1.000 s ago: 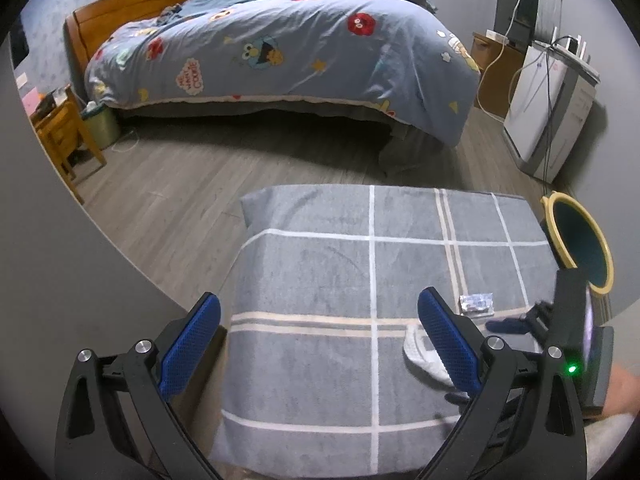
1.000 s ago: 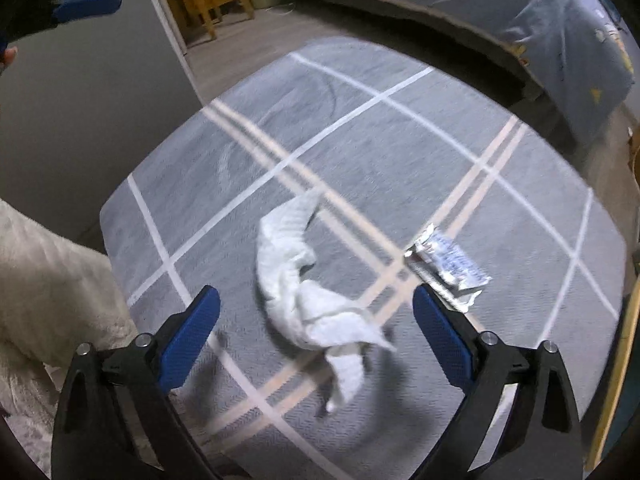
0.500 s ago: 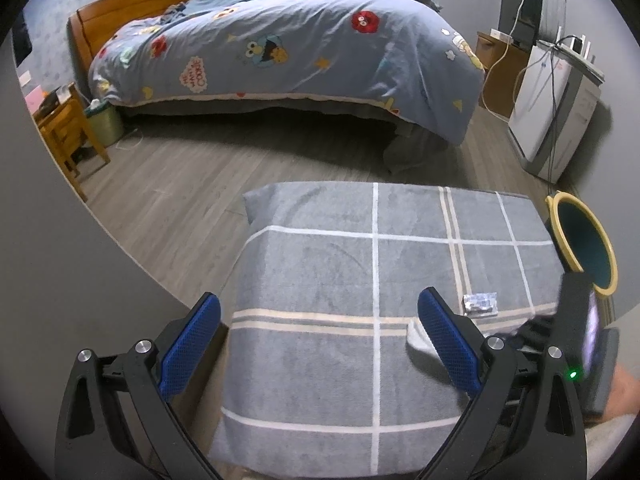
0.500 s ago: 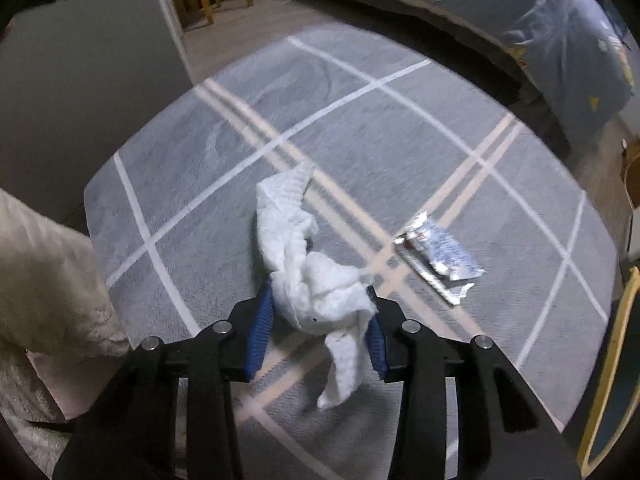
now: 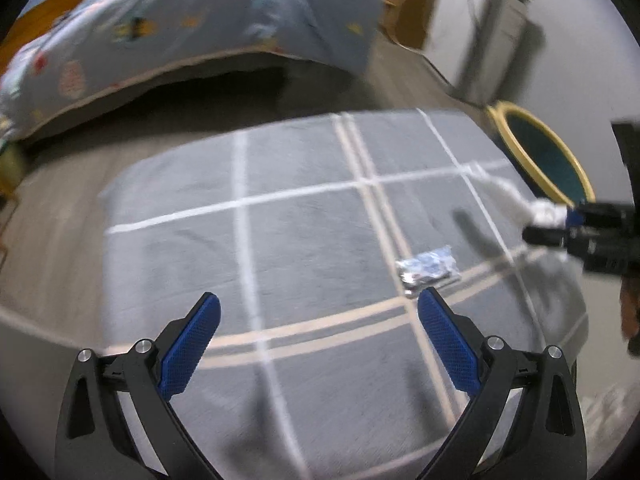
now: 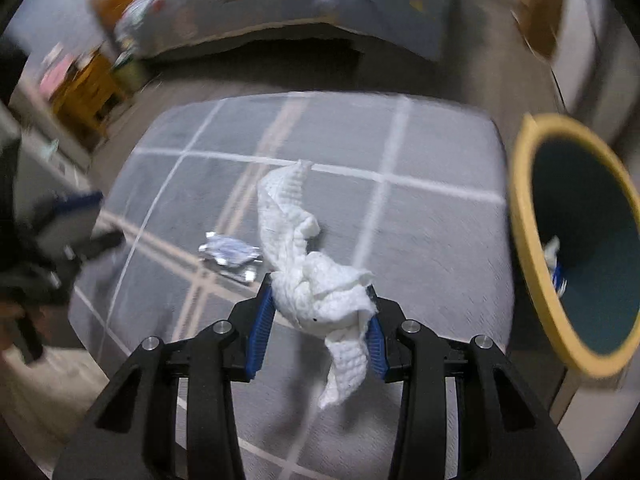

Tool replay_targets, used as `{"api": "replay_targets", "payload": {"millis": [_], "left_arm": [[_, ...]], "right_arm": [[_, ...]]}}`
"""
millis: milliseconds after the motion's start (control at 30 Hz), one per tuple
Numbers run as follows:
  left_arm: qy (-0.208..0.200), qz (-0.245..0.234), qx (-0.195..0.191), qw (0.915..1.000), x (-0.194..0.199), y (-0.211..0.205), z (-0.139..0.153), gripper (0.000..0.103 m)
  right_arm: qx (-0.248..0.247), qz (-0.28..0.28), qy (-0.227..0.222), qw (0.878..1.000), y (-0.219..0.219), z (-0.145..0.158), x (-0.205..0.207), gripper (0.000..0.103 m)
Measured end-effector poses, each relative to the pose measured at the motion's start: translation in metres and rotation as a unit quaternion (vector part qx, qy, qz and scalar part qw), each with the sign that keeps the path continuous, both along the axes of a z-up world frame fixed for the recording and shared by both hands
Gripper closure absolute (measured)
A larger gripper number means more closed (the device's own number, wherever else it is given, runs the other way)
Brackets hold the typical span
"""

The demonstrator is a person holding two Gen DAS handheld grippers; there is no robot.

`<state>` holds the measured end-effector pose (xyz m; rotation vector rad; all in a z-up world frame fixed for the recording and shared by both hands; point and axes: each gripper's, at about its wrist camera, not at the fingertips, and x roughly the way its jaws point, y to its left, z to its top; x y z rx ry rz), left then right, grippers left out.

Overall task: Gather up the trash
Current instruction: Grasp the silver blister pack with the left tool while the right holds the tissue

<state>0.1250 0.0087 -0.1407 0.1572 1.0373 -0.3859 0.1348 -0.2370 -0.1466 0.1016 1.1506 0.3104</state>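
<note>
My right gripper (image 6: pixel 318 312) is shut on a crumpled white paper towel (image 6: pixel 308 264), which hangs lifted above the grey checked rug (image 6: pixel 420 240). In the left wrist view the same towel (image 5: pixel 516 200) trails from the right gripper (image 5: pixel 568 216) near the bin. A silver foil wrapper (image 5: pixel 428 270) lies flat on the rug just beyond my left gripper's right fingertip; in the right wrist view the wrapper (image 6: pixel 230 256) sits left of the towel. My left gripper (image 5: pixel 318 316) is open and holds nothing. A yellow-rimmed bin (image 6: pixel 520 208) with a dark teal inside stands at the rug's right edge.
A bed with a patterned blue duvet (image 5: pixel 192 24) runs along the far side. A white appliance (image 5: pixel 480 28) stands by the right wall. A small wooden table (image 6: pixel 86 92) is at the far left. The bin holds some white and blue scraps (image 6: pixel 556 260).
My right gripper closed on the white paper towel, lifted it off the rug and swung toward the bin. My left gripper dropped lower and moved toward the foil wrapper.
</note>
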Motion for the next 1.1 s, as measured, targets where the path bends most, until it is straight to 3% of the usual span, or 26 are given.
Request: {"api": "replay_targets", "payload": {"millis": [133,233,333,500,567,700,733,800,867,1100], "left_arm": [[0.005,-0.046,0.006,0.9989,0.005,-0.024,-0.017,0.006],[0.010,-0.042,-0.002,0.9991,0.008,-0.034,-0.026,0.008],[0.013,-0.027,-0.021,0.9993,0.003,-0.042,-0.030,0.009],[0.006,-0.035,-0.008,0.9994,-0.002,-0.068,-0.037,0.022],[0.008,-0.044,0.007,0.9990,-0.002,-0.077,-0.042,0.030],[-0.008,-0.069,0.035,0.9970,0.001,-0.086,-0.046,0.038],[-0.009,-0.074,0.032,0.9967,0.002,-0.087,-0.045,0.043],[-0.010,-0.069,0.032,0.9970,0.006,-0.088,-0.043,0.068],[-0.003,-0.052,0.025,0.9983,0.014,-0.085,-0.041,0.079],[0.018,-0.010,-0.007,0.9998,0.023,-0.060,-0.041,0.080]], "right_arm": [[-0.034,-0.004,-0.005,0.999,-0.011,-0.006,-0.001,0.063],[-0.068,-0.010,-0.014,0.998,-0.014,-0.011,0.000,0.063],[-0.067,-0.017,-0.014,0.997,-0.015,-0.016,0.001,0.063],[-0.062,-0.013,-0.014,0.998,-0.013,-0.021,0.000,0.063],[-0.056,-0.011,-0.010,0.998,-0.014,-0.022,-0.002,0.063],[-0.053,-0.007,-0.007,0.999,-0.015,-0.022,-0.002,0.063],[-0.052,-0.007,-0.007,0.999,-0.015,-0.022,-0.002,0.063],[-0.051,-0.007,-0.009,0.999,-0.016,-0.022,-0.002,0.063],[-0.048,-0.006,-0.009,0.999,-0.016,-0.022,-0.002,0.063],[-0.041,-0.005,-0.014,0.999,-0.017,-0.019,-0.003,0.063]]}}
